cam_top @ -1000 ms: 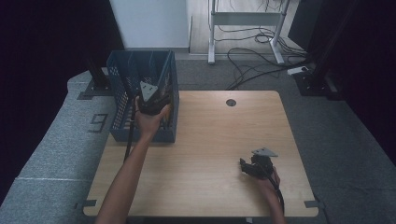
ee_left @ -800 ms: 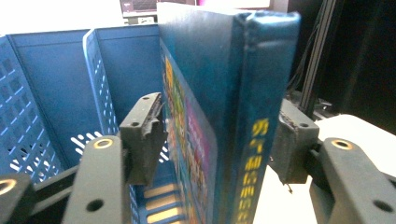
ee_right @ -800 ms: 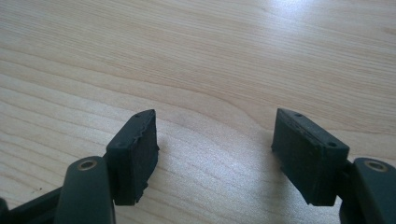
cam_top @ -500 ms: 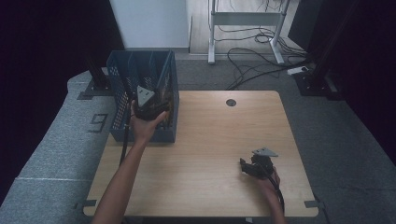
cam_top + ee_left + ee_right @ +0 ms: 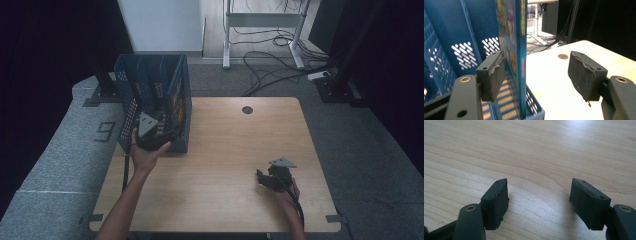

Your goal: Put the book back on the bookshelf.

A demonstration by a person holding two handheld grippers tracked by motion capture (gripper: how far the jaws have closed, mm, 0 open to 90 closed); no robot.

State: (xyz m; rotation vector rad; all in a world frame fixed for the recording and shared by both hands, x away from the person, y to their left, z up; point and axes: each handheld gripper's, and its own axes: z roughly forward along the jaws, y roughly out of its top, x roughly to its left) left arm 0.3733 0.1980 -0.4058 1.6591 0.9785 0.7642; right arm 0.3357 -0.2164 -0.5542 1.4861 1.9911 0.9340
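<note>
A blue perforated file rack [image 5: 150,70] stands at the table's left rear. A colourful book [image 5: 174,104] stands upright in its right-hand slot. My left gripper [image 5: 154,135] is at the rack's near end. In the left gripper view the book [image 5: 517,37] rises between the jaws of my left gripper [image 5: 536,60], close beside the left pad [image 5: 495,75] and far from the right pad. These jaws have just been opening and stand open. My right gripper [image 5: 264,179] rests low on the table at the right front; in its own view my right gripper [image 5: 539,190] is open over bare wood.
The wooden table [image 5: 240,145] has a round cable hole [image 5: 247,110] near its far edge. The rack's wall [image 5: 449,37] stands left of the book. Beyond the table lie grey floor, loose cables [image 5: 270,55] and a metal frame.
My left hand has drawn back toward the person and lower, from over the rack to its near end, and its jaws have opened off the book. The right gripper has stayed put.
</note>
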